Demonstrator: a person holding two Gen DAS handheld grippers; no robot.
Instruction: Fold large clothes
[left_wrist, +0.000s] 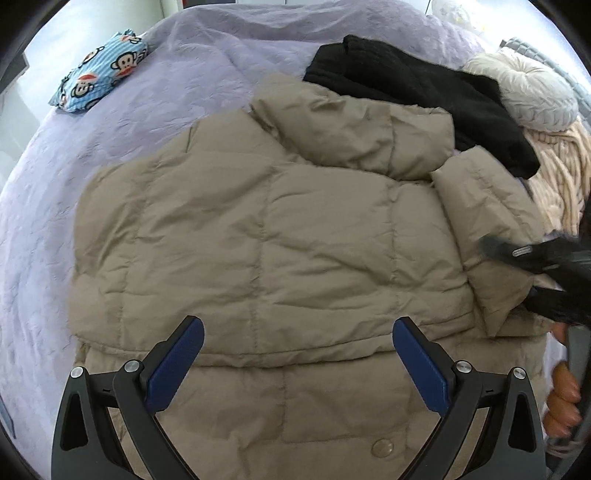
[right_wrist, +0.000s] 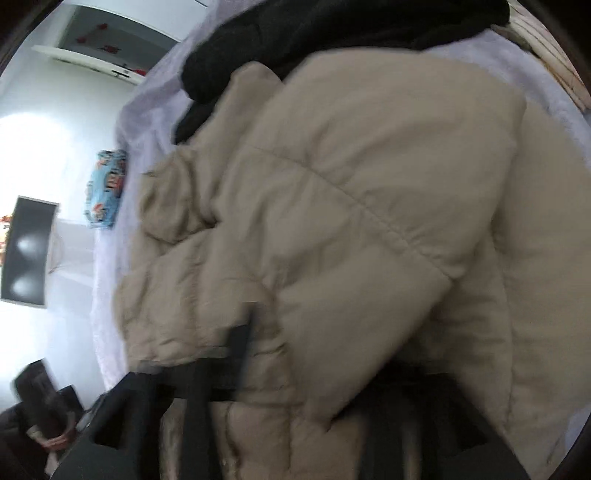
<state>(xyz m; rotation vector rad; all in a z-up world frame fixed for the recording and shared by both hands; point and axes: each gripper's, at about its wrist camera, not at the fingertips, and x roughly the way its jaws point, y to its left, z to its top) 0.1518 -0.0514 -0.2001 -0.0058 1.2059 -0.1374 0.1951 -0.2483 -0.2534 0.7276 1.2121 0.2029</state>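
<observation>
A beige quilted puffer jacket (left_wrist: 266, 236) lies spread on the lavender bed cover (left_wrist: 110, 147), with a sleeve folded over its top. My left gripper (left_wrist: 297, 332) is open and empty, its blue pads just above the jacket's lower hem. My right gripper (left_wrist: 517, 254) shows at the right edge of the left wrist view, shut on the jacket's right sleeve (left_wrist: 491, 229). In the blurred right wrist view the beige sleeve (right_wrist: 369, 229) fills the frame and bulges over the dark fingers (right_wrist: 240, 347), which are mostly hidden by the fabric.
A black garment (left_wrist: 424, 92) lies behind the jacket, beside a cream knitted item (left_wrist: 561, 173) and a grey-white cushion (left_wrist: 535, 92). A blue monkey-print pillow (left_wrist: 99, 70) sits at the bed's far left. A dark screen (right_wrist: 27, 251) hangs on the wall.
</observation>
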